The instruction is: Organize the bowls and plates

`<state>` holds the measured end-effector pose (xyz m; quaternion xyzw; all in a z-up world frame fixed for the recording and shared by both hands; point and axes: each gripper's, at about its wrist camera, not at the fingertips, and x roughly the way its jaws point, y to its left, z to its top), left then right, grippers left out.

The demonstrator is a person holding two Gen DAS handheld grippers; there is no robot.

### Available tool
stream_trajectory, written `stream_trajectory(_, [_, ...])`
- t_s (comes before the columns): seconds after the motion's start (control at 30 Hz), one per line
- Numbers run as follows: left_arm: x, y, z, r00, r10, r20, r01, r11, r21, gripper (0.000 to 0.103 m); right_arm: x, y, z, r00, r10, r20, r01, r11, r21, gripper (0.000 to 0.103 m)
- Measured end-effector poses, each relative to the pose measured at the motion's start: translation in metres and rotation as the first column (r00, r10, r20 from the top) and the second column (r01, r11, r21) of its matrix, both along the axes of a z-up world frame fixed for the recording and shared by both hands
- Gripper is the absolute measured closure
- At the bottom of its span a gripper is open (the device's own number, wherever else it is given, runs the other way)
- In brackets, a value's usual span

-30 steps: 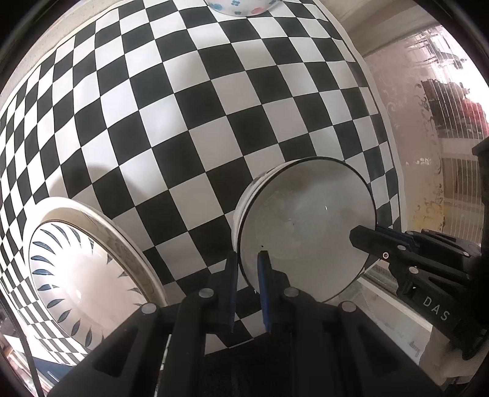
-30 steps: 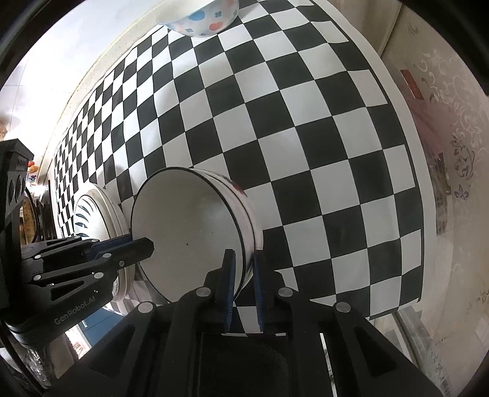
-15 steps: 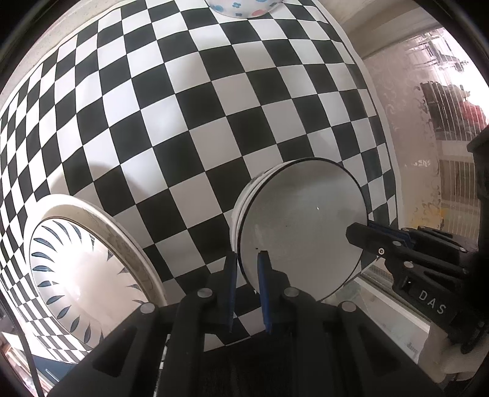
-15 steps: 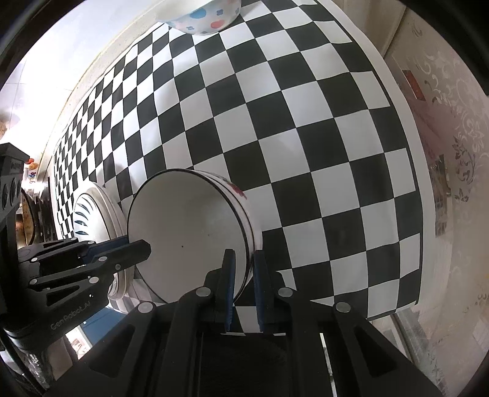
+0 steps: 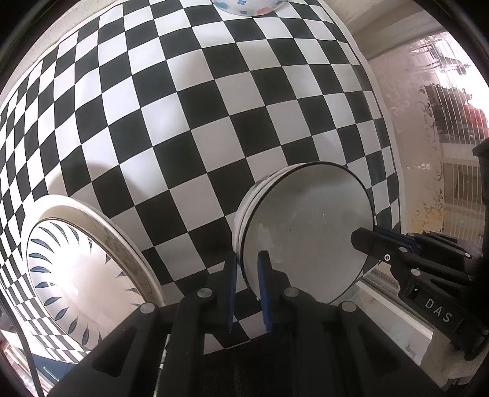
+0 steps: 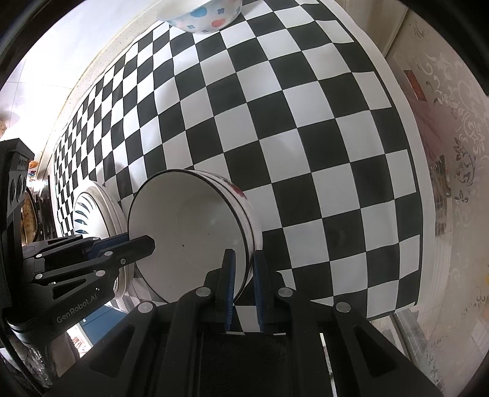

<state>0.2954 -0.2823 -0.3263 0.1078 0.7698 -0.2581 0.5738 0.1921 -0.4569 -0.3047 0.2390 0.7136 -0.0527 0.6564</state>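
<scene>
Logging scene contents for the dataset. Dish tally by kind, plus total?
Bowls: 2, the black-rimmed bowl gripped by the left gripper and the right gripper, and the spotted bowl at the far edge of the checkered cloth.
Plates: 1, the blue-leaf plate.
Total: 3

Your left claw (image 5: 247,285): matte black frame, blue finger pads, round silver screws across the linkage; side view shows white "GenRobot.AI" lettering. Your right claw (image 6: 242,282): same black build, blue pads, silver screws, "DAS" printed in white.
</scene>
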Motion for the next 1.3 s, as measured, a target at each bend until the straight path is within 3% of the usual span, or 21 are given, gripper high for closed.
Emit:
stream_trajectory(0.13, [0.003, 0.005, 0.002, 1.000, 0.013, -0.012, -0.013, 1.000, -0.010, 0.091, -0.001, -0.006, 0.002, 1.000, -0.012, -0.010, 0.012, 1.000, 0.015, 0.090])
stream_trajectory(0.3, [0.015, 0.016, 0.026, 0.997, 0.065, 0.027, -0.064, 0.997, -0.050, 0.090, 0.007, -0.027, 0.022, 0.998, -0.052, 0.041, 0.050, 0.997, 0.058, 0.088])
stream_trajectory(0.33, [0.020, 0.017, 0.030, 0.996, 0.082, 0.034, -0.080, 0.995, -0.057, 0.088, 0.010, -0.031, 0.026, 0.997, -0.058, 0.052, 0.055, 0.997, 0.062, 0.082])
stream_trajectory(0.4, [0.036, 0.019, 0.041, 0.990, 0.132, 0.054, -0.127, 0.988, -0.085, 0.078, 0.020, -0.042, 0.036, 0.994, -0.068, 0.089, 0.063, 0.996, 0.061, 0.061])
stream_trajectory(0.43, [0.045, 0.019, 0.046, 0.987, 0.147, 0.069, -0.140, 0.986, -0.096, 0.077, 0.027, -0.047, 0.041, 0.991, -0.071, 0.109, 0.065, 0.996, 0.057, 0.039])
stream_trajectory(0.47, [0.058, 0.017, 0.051, 0.982, 0.165, 0.087, -0.156, 0.982, -0.106, 0.077, 0.036, -0.052, 0.046, 0.988, -0.074, 0.134, 0.067, 0.996, 0.055, 0.026])
stream_trajectory(0.77, [0.167, -0.020, 0.058, 0.951, 0.273, 0.146, -0.251, 0.956, -0.154, 0.076, 0.136, -0.102, 0.064, 0.953, -0.142, 0.266, 0.139, 0.990, 0.029, 0.025])
stream_trajectory(0.9, [0.212, -0.038, 0.042, 0.948, 0.293, 0.126, -0.273, 0.950, -0.152, 0.076, 0.186, -0.120, 0.053, 0.953, -0.150, 0.265, 0.152, 0.988, 0.013, 0.026])
stream_trajectory(1.1, [0.242, -0.060, 0.009, 0.956, 0.282, 0.077, -0.271, 0.954, -0.128, 0.076, 0.231, -0.133, 0.024, 0.960, -0.168, 0.223, 0.167, 0.986, 0.024, 0.026])
stream_trajectory(1.2, [0.250, -0.064, -0.010, 0.957, 0.287, 0.046, -0.281, 0.953, -0.112, 0.077, 0.245, -0.135, 0.007, 0.962, -0.188, 0.197, 0.180, 0.982, 0.056, 0.033])
stream_trajectory(1.3, [0.253, -0.071, -0.018, 0.960, 0.271, 0.069, -0.263, 0.959, -0.107, 0.077, 0.254, -0.135, -0.009, 0.966, -0.192, 0.170, 0.184, 0.981, 0.061, 0.049])
